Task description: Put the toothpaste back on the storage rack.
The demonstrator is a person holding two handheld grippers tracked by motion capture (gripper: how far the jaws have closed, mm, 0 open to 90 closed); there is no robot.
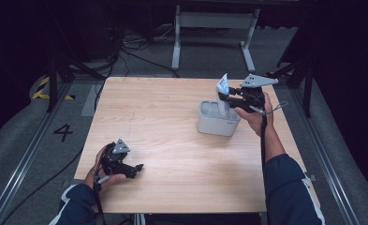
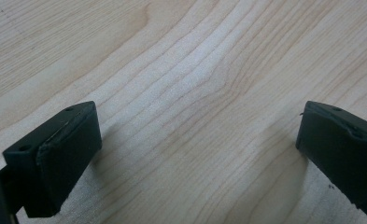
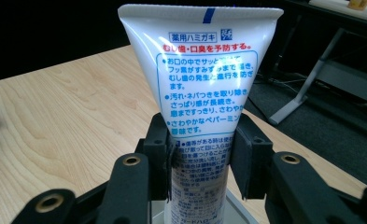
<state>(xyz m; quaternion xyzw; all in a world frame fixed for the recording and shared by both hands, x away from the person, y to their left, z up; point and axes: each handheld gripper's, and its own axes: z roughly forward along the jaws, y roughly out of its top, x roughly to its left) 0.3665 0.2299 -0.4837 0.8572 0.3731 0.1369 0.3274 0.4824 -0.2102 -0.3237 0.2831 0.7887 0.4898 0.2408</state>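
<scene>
White tube (image 3: 202,88) (upright) clamped by right tool (image 3: 197,161) — above grey holder (image 1: 217,123).

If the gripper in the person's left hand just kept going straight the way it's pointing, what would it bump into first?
Most likely the wooden table itself. The left gripper sits low with its jaws spread wide, and its own view looks down onto bare wood grain between them. Nothing else lies in that line, though the exact angle is hard to judge.

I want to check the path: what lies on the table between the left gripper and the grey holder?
Nothing: the high view shows bare wooden table from the left gripper to the grey holder.
</scene>
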